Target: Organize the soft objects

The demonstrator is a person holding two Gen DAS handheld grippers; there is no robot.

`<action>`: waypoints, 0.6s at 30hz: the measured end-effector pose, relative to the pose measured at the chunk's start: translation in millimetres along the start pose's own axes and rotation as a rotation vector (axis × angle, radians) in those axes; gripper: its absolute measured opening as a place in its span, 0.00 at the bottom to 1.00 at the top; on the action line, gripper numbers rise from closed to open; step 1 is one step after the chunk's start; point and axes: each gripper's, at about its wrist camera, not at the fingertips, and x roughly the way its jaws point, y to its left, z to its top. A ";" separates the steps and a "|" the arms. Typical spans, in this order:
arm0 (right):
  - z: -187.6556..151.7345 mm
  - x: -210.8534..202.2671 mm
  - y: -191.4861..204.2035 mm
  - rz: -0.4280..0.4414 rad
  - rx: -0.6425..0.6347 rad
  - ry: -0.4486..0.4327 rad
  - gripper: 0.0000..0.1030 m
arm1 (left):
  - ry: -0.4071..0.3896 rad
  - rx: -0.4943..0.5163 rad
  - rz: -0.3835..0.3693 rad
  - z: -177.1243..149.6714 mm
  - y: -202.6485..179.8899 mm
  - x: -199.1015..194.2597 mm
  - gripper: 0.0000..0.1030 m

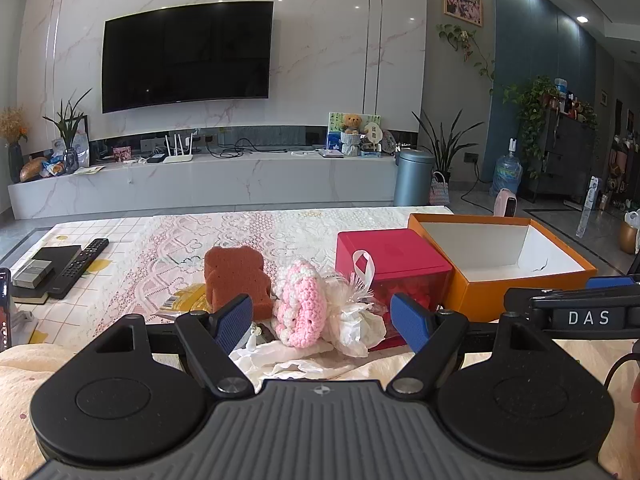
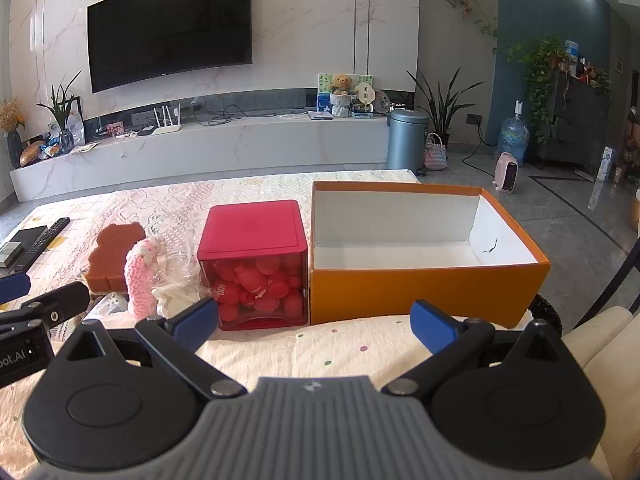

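The left claw is released, its blue pads wide apart with nothing between them, hovering low over the table. Straight ahead of it, in line with the gap, stands the pink knit toy, with a white wrapper touching the toy on the right and crumpled white paper lying just under and before it. Just beyond the left pad sits the brown sponge, touching the toy's left side. Beyond the right pad is the red box, and past that, touching it, the orange box, open and white inside. Far left lie a remote and some books. The right claw is released too, jaws wide and holding nothing; the red box sits ahead of its left pad, the orange box ahead of its right pad, and toy and sponge lie off to its left.
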 end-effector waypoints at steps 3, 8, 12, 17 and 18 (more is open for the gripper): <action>-0.1 -0.5 -1.4 -0.004 0.004 0.001 0.97 | 0.002 0.002 0.000 -0.6 -1.0 1.3 0.89; -0.1 -1.6 -3.6 -0.008 0.012 0.002 0.97 | 0.005 0.004 0.000 -0.8 -2.0 1.1 0.89; -0.6 -0.8 -4.4 -0.012 0.018 0.005 0.97 | 0.004 0.004 -0.001 -1.2 -2.2 1.3 0.89; -1.0 -0.7 -5.3 -0.015 0.023 0.008 0.97 | 0.005 0.003 -0.001 -1.1 -2.2 1.5 0.89; -1.2 -0.6 -5.3 -0.015 0.023 0.009 0.97 | 0.005 0.003 0.000 -1.2 -2.2 1.6 0.89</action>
